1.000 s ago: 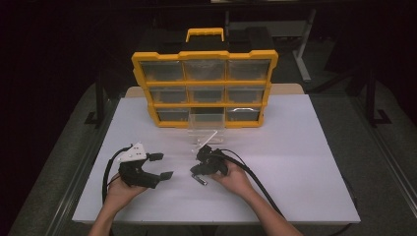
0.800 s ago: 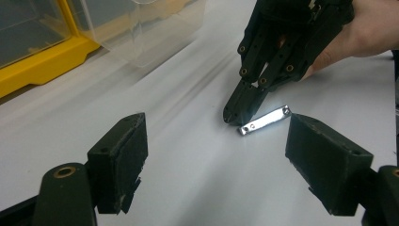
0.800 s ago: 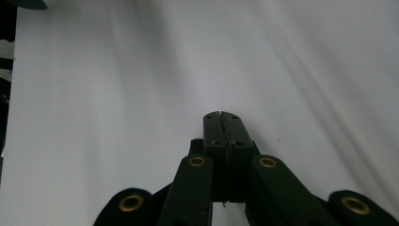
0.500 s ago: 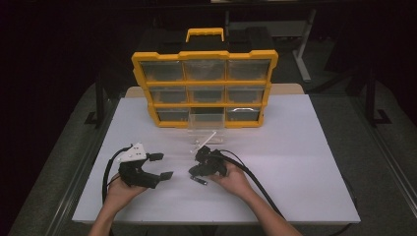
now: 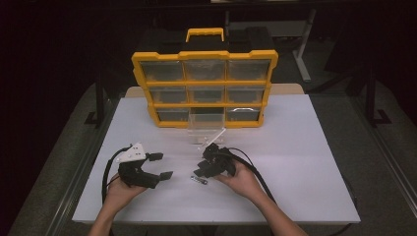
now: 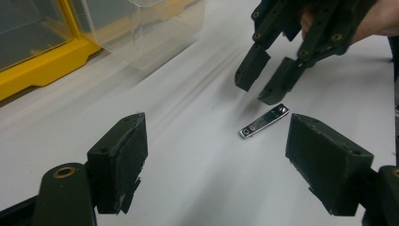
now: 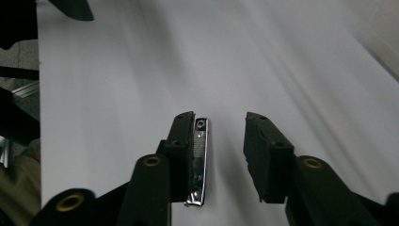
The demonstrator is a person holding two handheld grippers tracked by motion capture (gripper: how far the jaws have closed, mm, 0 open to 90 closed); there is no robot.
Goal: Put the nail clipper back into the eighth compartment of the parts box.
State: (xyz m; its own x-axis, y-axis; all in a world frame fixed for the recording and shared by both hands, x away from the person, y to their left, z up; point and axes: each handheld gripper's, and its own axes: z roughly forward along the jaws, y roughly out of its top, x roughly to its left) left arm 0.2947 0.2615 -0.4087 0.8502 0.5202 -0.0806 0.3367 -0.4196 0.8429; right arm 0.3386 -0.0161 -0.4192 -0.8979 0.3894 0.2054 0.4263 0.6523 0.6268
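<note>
A small silver nail clipper (image 5: 199,180) lies flat on the white table (image 5: 295,162). My right gripper (image 5: 200,171) hovers just above it. Its jaws have just been opening and stand apart; the pads do not press on the clipper. In the right gripper view the clipper (image 7: 201,160) lies below my right gripper (image 7: 220,129), close beside one jaw. My left gripper (image 5: 161,165) rests to the left, open and empty. In the left gripper view the clipper (image 6: 263,121) lies beyond my left gripper (image 6: 214,136), with the right gripper (image 6: 266,80) over it.
A yellow organizer with clear drawers (image 5: 204,88) stands at the back of the table. One clear drawer (image 5: 206,123) is pulled out in front of it, also seen as the clear drawer (image 6: 155,33) in the left gripper view. Black cables trail from both grippers.
The right gripper's jaws have parted and the gripper has lifted slightly, leaving the nail clipper on the table. The left gripper has stayed put.
</note>
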